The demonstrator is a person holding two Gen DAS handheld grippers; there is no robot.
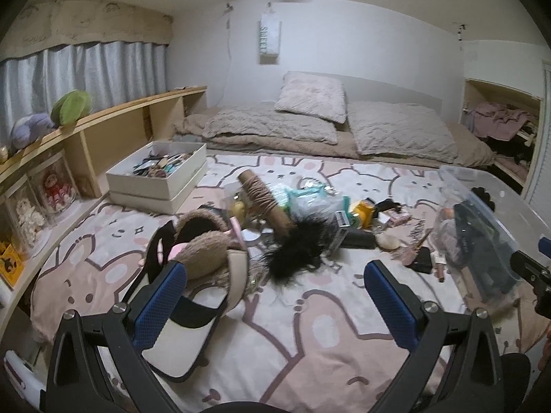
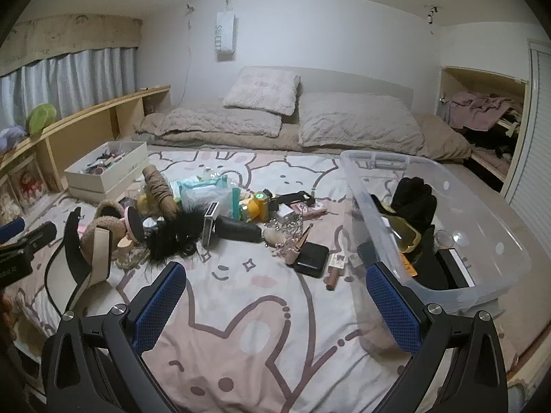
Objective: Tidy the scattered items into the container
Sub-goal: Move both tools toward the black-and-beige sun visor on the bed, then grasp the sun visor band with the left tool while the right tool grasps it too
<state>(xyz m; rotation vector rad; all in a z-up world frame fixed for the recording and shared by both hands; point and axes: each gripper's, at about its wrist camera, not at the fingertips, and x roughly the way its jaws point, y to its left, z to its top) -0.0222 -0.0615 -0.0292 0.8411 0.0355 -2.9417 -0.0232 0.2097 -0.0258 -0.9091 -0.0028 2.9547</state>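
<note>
A heap of scattered items lies mid-bed: fuzzy brown slippers (image 1: pixel 203 247) (image 2: pixel 103 227), a black feathery piece (image 1: pixel 299 251) (image 2: pixel 172 237), a twine-wrapped tube (image 1: pixel 265 203) (image 2: pixel 160 189), a yellow gadget (image 2: pixel 258 206), a black case (image 2: pixel 311 254). The clear plastic bin (image 2: pixel 482 275) (image 1: pixel 482 206) stands at the right and holds a black glove (image 2: pixel 413 199) and yellow goggles (image 2: pixel 406 234). My left gripper (image 1: pixel 275 296) is open above a cream and black bag (image 1: pixel 193 337). My right gripper (image 2: pixel 275 296) is open over bare blanket, its right finger beside the bin's near wall.
A white box (image 1: pixel 155 182) (image 2: pixel 103 175) full of small things sits at the left by a wooden shelf (image 1: pixel 103 127). Pillows (image 2: pixel 358 124) lie at the bed's head. An open closet (image 2: pixel 482 120) is at the right. The bunny blanket (image 2: pixel 241 327) covers the bed.
</note>
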